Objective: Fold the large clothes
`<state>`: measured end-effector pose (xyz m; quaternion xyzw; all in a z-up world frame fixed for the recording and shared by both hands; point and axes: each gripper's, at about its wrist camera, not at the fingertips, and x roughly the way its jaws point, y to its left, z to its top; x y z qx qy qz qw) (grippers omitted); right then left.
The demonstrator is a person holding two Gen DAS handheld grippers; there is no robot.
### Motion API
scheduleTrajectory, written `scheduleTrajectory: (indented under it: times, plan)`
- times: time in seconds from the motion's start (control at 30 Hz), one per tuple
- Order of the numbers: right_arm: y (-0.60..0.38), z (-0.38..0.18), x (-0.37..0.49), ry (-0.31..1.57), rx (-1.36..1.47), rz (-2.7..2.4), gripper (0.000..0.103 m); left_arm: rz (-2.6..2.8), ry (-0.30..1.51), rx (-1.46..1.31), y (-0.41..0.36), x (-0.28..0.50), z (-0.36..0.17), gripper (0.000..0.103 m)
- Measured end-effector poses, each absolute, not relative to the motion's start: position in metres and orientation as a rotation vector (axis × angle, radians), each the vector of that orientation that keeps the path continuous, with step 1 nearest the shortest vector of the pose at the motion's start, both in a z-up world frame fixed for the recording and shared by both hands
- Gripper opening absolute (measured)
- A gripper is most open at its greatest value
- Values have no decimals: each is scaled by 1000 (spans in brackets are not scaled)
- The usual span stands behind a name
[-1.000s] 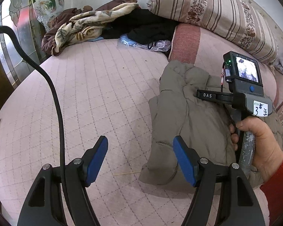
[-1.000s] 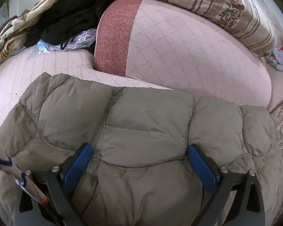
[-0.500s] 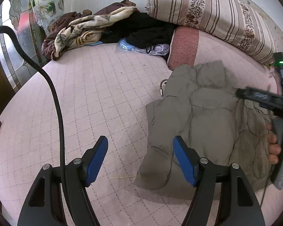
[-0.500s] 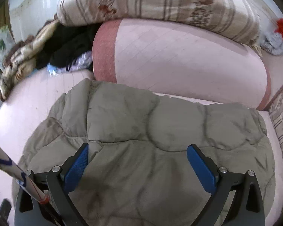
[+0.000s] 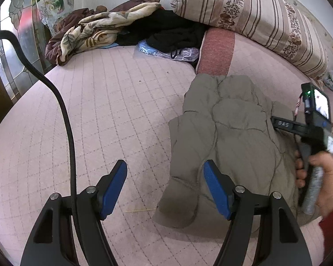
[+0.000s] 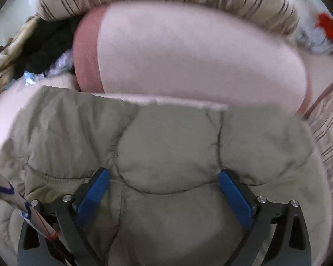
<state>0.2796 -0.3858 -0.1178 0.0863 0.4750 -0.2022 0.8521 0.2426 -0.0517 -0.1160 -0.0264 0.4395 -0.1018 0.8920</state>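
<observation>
An olive-grey quilted puffer jacket (image 5: 228,137) lies folded into a bundle on the pink quilted bed (image 5: 113,110), right of centre. My left gripper (image 5: 165,184) is open and empty, hovering over the bed at the jacket's near left edge. My right gripper (image 6: 164,188) is open just above the jacket (image 6: 166,150), its blue pads either side of a quilted panel, holding nothing. In the left wrist view the right gripper's body (image 5: 308,128) and the hand holding it are at the jacket's right side.
A pink bolster (image 5: 217,51) and a striped pillow (image 5: 250,15) lie behind the jacket. A heap of blankets and black clothes (image 5: 122,31) sits at the back left. A black cable (image 5: 62,110) crosses the left view.
The right gripper swung out to the right and back over the jacket, staying open. The jacket's top layer has shifted and settled. The left gripper has barely moved.
</observation>
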Motion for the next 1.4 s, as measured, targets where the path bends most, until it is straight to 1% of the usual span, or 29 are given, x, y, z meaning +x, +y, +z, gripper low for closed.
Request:
scheduleTrajectory:
  times: [0.13, 0.3, 0.37, 0.43, 0.57, 0.63, 0.73, 0.83, 0.97, 1.1, 1.23, 1.33, 1.4]
  plan:
    - [-389, -131, 286, 965, 197, -430, 103, -208, 918, -62, -52, 248, -119, 71]
    - [-390, -130, 283, 962, 210, -428, 103, -224, 900, -85, -53, 254, -116, 71]
    - [-389, -117, 279, 984, 198, -444, 103, -234, 880, -100, -55, 257, -115, 71]
    - [-390, -101, 267, 966, 199, -430, 102, -227, 874, -90, -57, 262, -119, 71]
    - [-405, -73, 231, 919, 181, -457, 102, -221, 942, -80, -65, 273, -137, 71]
    - [-418, -69, 212, 921, 180, -479, 102, -208, 968, -56, -69, 276, -145, 71]
    - [-440, -90, 195, 976, 152, -544, 102, -192, 984, -3, -76, 279, -154, 71]
    - [-462, -117, 186, 999, 273, -538, 103, -188, 968, 58, -84, 276, -156, 71]
    - [-466, -128, 192, 1004, 272, -551, 103, -185, 962, 58, -84, 278, -156, 71]
    - [-465, -117, 191, 1015, 273, -564, 101, -197, 979, -46, -68, 279, -146, 71]
    - [-474, -91, 167, 930, 264, -601, 100, -171, 926, -83, -56, 276, -132, 71]
    - [-495, -101, 156, 955, 263, -678, 101, -152, 968, -27, -61, 281, -144, 71]
    - [-516, -116, 146, 969, 365, -672, 103, -164, 998, -4, -68, 283, -154, 71]
